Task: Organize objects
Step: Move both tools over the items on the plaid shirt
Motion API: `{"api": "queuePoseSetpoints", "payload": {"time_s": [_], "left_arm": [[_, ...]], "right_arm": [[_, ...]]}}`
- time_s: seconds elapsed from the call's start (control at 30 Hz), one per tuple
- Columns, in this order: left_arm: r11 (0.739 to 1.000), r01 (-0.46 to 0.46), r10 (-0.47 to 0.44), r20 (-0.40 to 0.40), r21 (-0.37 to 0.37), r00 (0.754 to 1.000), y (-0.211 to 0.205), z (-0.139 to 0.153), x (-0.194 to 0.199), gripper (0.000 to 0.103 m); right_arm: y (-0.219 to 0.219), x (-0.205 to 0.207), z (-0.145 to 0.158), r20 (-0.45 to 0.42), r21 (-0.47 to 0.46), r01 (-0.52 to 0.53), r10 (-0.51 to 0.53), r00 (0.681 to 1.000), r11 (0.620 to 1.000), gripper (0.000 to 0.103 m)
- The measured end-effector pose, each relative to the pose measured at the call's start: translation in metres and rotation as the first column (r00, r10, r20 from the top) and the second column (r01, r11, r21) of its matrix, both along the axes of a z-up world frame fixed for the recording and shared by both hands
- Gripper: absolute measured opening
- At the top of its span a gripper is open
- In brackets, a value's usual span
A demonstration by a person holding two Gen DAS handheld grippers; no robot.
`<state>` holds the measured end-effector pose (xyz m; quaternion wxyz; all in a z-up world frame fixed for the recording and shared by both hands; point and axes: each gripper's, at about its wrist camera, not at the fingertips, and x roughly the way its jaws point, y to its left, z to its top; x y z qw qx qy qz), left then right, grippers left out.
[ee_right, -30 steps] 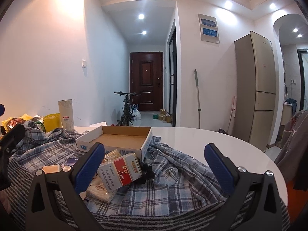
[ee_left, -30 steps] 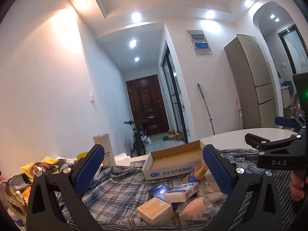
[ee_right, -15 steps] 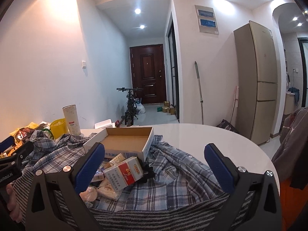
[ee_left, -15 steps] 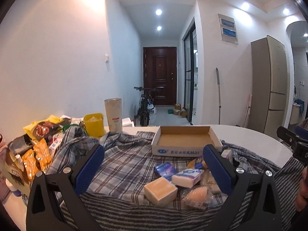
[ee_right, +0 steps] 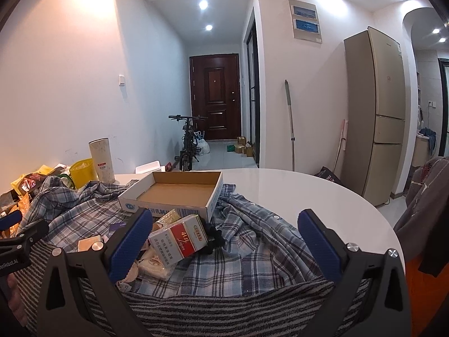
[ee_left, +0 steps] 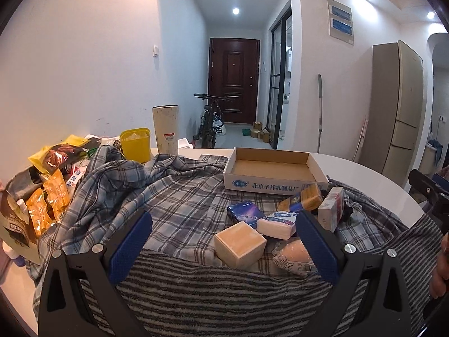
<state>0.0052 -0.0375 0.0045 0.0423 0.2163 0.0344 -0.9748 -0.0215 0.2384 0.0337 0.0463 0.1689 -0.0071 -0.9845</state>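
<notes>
An empty shallow cardboard box (ee_left: 273, 170) sits on a plaid shirt (ee_left: 174, 199) on a round white table; it also shows in the right wrist view (ee_right: 176, 192). In front of it lie small items: a tan cube (ee_left: 240, 244), a blue packet (ee_left: 244, 213), a tissue pack (ee_left: 277, 224), a wrapped bun (ee_left: 293, 255) and a red-and-white carton (ee_right: 179, 236). My left gripper (ee_left: 223, 248) is open and empty, above a striped cloth just short of the cube. My right gripper (ee_right: 223, 248) is open and empty, with the carton by its left finger.
Snack bags (ee_left: 47, 185) are piled at the table's left edge, with a yellow tub (ee_left: 135, 144) and a tall beige cup (ee_left: 165, 129) behind. The bare white tabletop (ee_right: 294, 191) lies to the right. A fridge (ee_right: 376, 112) and a bicycle (ee_right: 188, 143) stand beyond.
The left gripper has swung left and levelled, so the snack pile and cup come into view. The right gripper has dipped slightly toward the items. Both stay open.
</notes>
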Motion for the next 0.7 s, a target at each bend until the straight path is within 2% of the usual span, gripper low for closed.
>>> {"api": "queuePoseSetpoints", "payload": {"time_s": [0.37,0.53,0.7], "left_arm": [[1.0,-0.023,0.022,-0.042,-0.008,0.999,-0.02,0.008,0.016,0.103],[0.999,-0.029,0.03,-0.049,0.014,0.998,-0.029,0.011,0.019,0.103],[0.998,-0.036,0.037,-0.031,0.042,0.999,-0.035,0.004,0.018,0.103]], "right_arm": [[-0.043,-0.005,-0.013,0.096,-0.003,-0.109,0.109,0.989,0.994,0.103],[-0.077,-0.013,-0.03,0.156,-0.01,-0.187,0.187,0.97,0.982,0.101],[-0.103,-0.024,-0.053,0.247,-0.029,-0.254,0.253,0.936,0.967,0.097]]}}
